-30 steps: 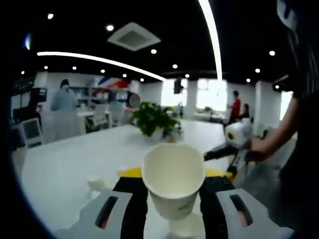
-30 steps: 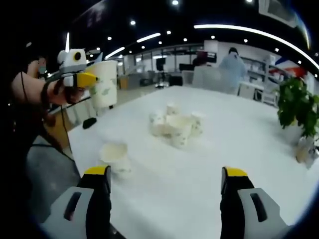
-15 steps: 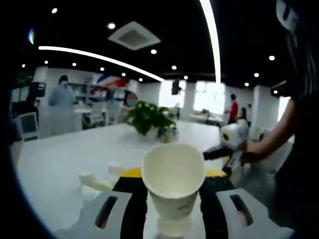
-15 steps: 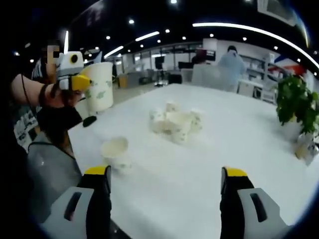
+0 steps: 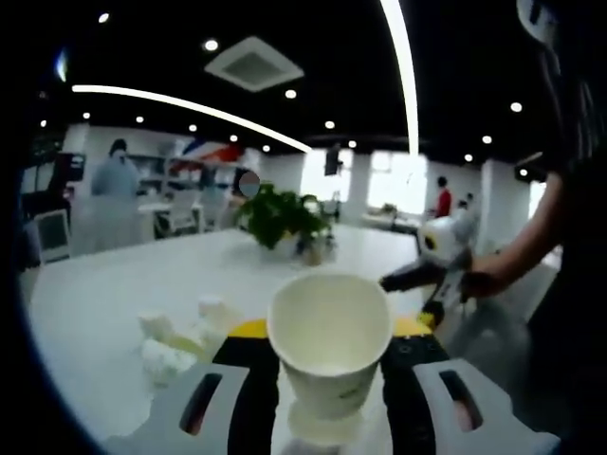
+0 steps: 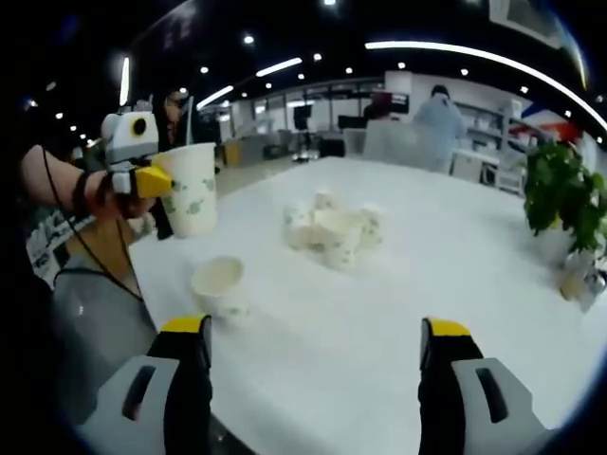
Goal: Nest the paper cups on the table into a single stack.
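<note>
In the left gripper view my left gripper (image 5: 328, 365) is shut on a white paper cup (image 5: 329, 349), held upright with its mouth toward the camera. Another cup (image 5: 321, 434) stands on the table just below it. The right gripper view shows that held cup (image 6: 192, 189) in the left gripper (image 6: 144, 169), above and left of a lone upright cup (image 6: 219, 287) near the table edge. A cluster of several cups (image 6: 334, 230) lies mid-table; it also shows as a cluster (image 5: 175, 339) at the left. My right gripper (image 6: 313, 343) is open over bare table and appears as the right gripper (image 5: 429, 276) in a person's hand.
The white table (image 6: 455, 284) is long, with its near edge at the left and bottom. A potted plant (image 6: 567, 210) stands at the right side. People and office furniture are far behind. A person's arm (image 6: 52, 180) holds the left gripper.
The held cup has come down and toward the lone cup at the table edge. The left gripper view has swung, bringing the cup cluster into sight. The right gripper has barely moved.
</note>
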Tool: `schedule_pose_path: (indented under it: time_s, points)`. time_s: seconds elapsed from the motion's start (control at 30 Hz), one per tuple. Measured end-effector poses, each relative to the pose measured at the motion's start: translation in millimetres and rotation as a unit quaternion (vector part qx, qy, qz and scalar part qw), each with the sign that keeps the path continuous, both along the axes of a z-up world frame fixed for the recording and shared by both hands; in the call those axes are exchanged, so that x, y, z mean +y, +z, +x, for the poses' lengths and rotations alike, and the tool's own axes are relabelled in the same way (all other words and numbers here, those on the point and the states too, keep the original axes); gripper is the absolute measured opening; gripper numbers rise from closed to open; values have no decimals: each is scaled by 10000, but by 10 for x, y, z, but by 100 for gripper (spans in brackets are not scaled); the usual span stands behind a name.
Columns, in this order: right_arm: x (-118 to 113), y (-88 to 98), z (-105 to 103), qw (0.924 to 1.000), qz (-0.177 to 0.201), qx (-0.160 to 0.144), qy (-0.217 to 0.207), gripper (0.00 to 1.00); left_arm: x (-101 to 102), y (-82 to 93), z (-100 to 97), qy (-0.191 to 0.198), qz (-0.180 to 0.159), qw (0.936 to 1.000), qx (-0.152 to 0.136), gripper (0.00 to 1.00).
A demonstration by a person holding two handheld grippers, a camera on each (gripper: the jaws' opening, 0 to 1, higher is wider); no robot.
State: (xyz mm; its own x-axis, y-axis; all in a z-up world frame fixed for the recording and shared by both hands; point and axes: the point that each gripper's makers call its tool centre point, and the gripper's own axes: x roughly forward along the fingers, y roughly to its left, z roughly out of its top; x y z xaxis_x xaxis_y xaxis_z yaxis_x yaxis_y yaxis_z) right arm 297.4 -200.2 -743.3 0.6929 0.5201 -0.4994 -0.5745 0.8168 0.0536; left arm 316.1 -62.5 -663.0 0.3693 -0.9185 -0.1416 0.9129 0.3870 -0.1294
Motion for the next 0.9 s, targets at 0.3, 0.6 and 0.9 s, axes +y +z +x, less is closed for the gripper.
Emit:
schedule_pose_path:
  time_s: [0.3, 0.6, 0.9]
  points:
    - [-19, -28, -17, 10000, -8, 52, -19, 89, -4, -135, -8, 30, 65, 10000, 10, 42]
    - [7, -36, -20, 10000, 3, 69, -4, 89, -17, -253, -2, 34, 137, 9999, 33, 42]
    - [-33, -61, -37, 9999, 12, 111, -46, 89, -74, -329, -28, -42, 228, 9997, 16, 42]
